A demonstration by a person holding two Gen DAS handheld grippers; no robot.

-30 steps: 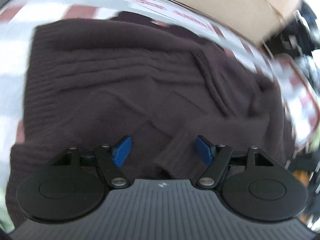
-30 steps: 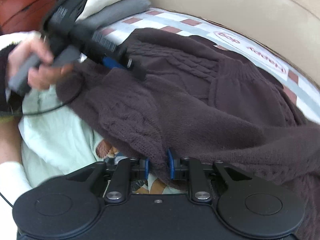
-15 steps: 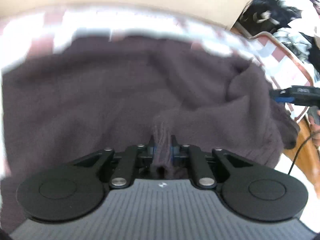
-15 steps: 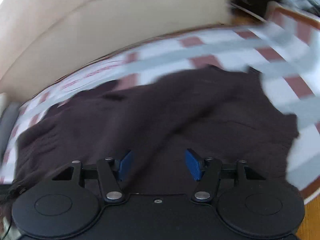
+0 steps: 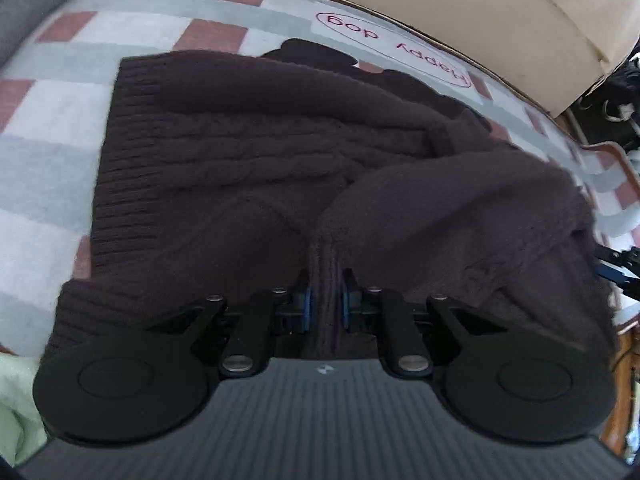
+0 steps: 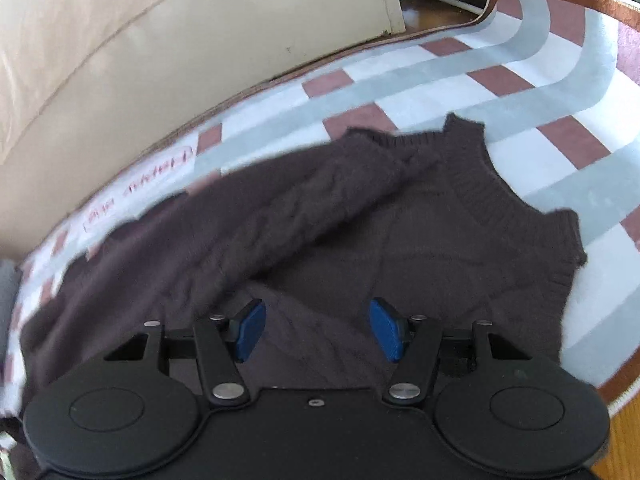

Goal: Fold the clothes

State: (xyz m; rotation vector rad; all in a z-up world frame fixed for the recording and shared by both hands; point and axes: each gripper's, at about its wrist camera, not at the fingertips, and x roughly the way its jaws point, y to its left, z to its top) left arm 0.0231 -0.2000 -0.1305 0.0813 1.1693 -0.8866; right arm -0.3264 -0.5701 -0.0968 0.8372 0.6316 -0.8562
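A dark brown cable-knit sweater (image 5: 248, 152) lies spread on a checked rug (image 5: 48, 152). My left gripper (image 5: 325, 300) is shut on the ribbed cuff of a sleeve (image 5: 452, 200), which runs off to the right over the body. In the right wrist view the sweater (image 6: 400, 240) shows its ribbed neckline (image 6: 476, 184) at the right. My right gripper (image 6: 318, 330) is open and empty just above the sweater's body. A sleeve (image 6: 288, 224) lies diagonally across the chest. The right gripper's tip (image 5: 616, 268) shows at the right edge of the left wrist view.
A beige sofa (image 6: 140, 52) backs the rug (image 6: 560, 80), which has red squares and grey bands. A grey folded item (image 5: 36, 4) lies at the far left. Light green cloth (image 5: 16, 396) shows at the lower left. Wooden floor (image 6: 616, 432) lies beyond the rug's edge.
My left gripper closed on the sleeve cuff and holds it. My right gripper let go of the sweater, opened, and swung over toward the neckline end.
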